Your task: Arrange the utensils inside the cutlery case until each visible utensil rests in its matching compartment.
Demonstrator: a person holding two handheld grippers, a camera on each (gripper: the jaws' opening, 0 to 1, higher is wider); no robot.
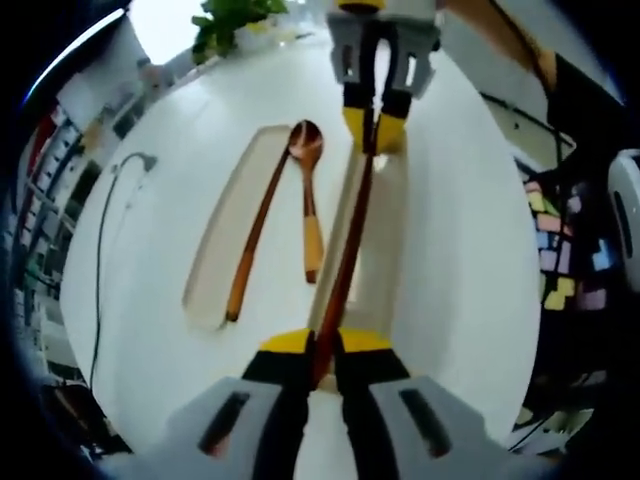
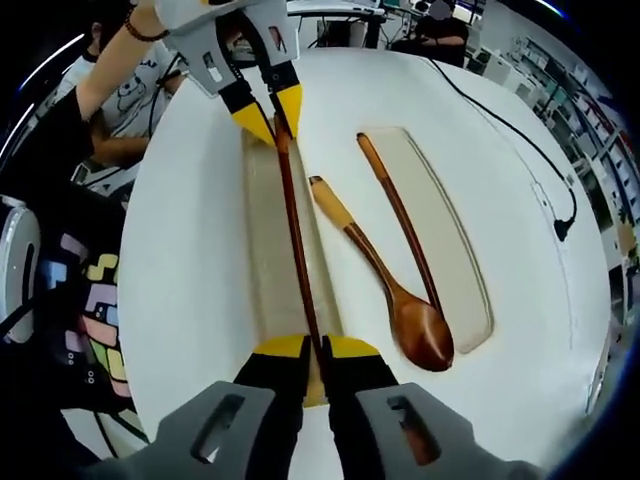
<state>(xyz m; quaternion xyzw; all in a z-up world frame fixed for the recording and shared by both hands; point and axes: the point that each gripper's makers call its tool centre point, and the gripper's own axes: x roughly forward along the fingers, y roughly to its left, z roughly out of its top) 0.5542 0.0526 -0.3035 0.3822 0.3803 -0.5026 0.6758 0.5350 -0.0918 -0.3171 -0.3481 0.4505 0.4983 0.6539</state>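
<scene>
Chopstick point(image 1: 345, 250): pinched at both ends, left gripper point(image 1: 322, 352) at one, right gripper point(image 1: 375, 128) at the other; jaws of each pressed together on it. Held level along the case half point(image 2: 270, 225) stretching between the fingertips, probably to drop straight into its slot.
Spoon point(image 2: 385, 285): beside the fingers, off the held stick, handle on the table, bowl over the other half point(image 2: 450, 230).
Second chopstick point(image 2: 400, 225): lengthwise in that other half, apparently seated.

Brown chopsticks point(image 2: 296, 230), yellow-handled brown spoon point(image 2: 385, 280), beige case point(image 2: 270, 240), white table point(image 2: 180, 250).
</scene>
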